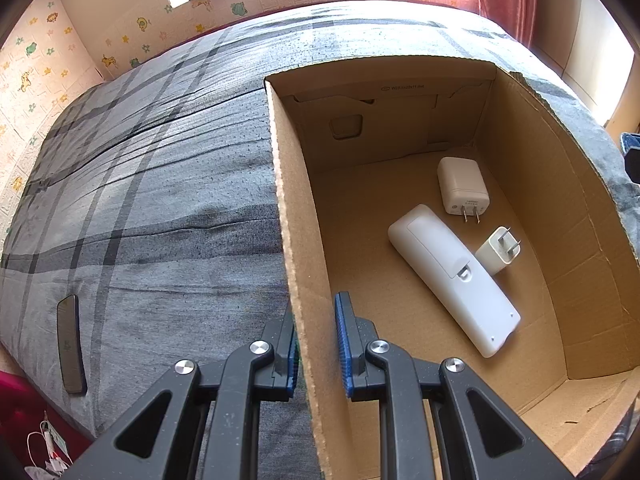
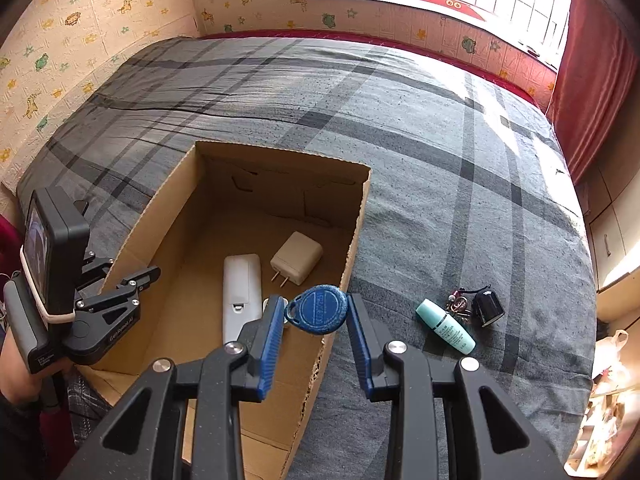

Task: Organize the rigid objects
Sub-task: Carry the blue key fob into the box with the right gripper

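A brown cardboard box (image 1: pixel 520 140) stands open on the grey plaid bed. Inside lie a white remote (image 1: pixel 452 280), a large white charger (image 1: pixel 462 184) and a small white plug (image 1: pixel 498 250). My left gripper (image 1: pixel 316 312) is shut on the box's left wall, one finger on each side of it. The right wrist view shows this left gripper (image 2: pixel 120 272) at the left edge of the box (image 2: pixel 280 168). My right gripper (image 2: pixel 314 304) is shut on a blue key fob (image 2: pixel 322 312), hanging above the box's near right corner. Below it are the remote (image 2: pixel 240 288) and charger (image 2: pixel 298 262).
To the right of the box, a teal bottle (image 2: pixel 446 326) and a black cap with a keyring (image 2: pixel 486 308) lie on the bedspread. A dark phone (image 1: pixel 70 344) rests near the bed's left edge. Patterned walls close the far side, and a red curtain (image 2: pixel 592 80) hangs at the right.
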`<state>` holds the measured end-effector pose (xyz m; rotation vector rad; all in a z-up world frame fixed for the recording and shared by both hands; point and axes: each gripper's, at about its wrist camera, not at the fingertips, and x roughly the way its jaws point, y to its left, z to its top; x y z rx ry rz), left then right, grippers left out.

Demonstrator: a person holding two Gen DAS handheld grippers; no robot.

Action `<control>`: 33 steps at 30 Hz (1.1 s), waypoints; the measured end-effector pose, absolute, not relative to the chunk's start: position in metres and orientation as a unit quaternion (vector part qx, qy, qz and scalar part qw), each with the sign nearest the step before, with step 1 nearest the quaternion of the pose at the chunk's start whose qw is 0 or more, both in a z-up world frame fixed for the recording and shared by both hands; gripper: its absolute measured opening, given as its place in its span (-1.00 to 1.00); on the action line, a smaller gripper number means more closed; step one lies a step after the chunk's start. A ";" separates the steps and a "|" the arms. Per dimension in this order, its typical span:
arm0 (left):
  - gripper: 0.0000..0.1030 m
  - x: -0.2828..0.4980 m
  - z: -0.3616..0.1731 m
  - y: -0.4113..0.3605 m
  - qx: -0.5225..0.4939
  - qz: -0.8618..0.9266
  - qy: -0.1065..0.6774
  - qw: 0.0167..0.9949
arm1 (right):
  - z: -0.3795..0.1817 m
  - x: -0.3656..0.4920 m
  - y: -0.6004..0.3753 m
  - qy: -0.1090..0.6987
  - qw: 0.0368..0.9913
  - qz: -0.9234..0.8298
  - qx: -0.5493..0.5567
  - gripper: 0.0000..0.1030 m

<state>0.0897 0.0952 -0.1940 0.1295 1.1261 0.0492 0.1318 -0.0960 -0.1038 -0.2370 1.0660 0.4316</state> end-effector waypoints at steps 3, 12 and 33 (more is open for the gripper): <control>-0.64 0.090 -0.194 0.096 0.059 0.022 0.534 0.843 | -0.108 0.136 -0.082 0.503 0.829 0.213 -0.123 -0.34; -0.64 0.089 -0.194 0.097 0.059 0.022 0.533 0.844 | -0.131 0.152 -0.049 0.517 0.812 0.232 -0.138 -0.34; -0.64 0.088 -0.193 0.096 0.057 0.021 0.533 0.844 | -0.200 0.180 -0.007 0.569 0.770 0.235 -0.165 -0.34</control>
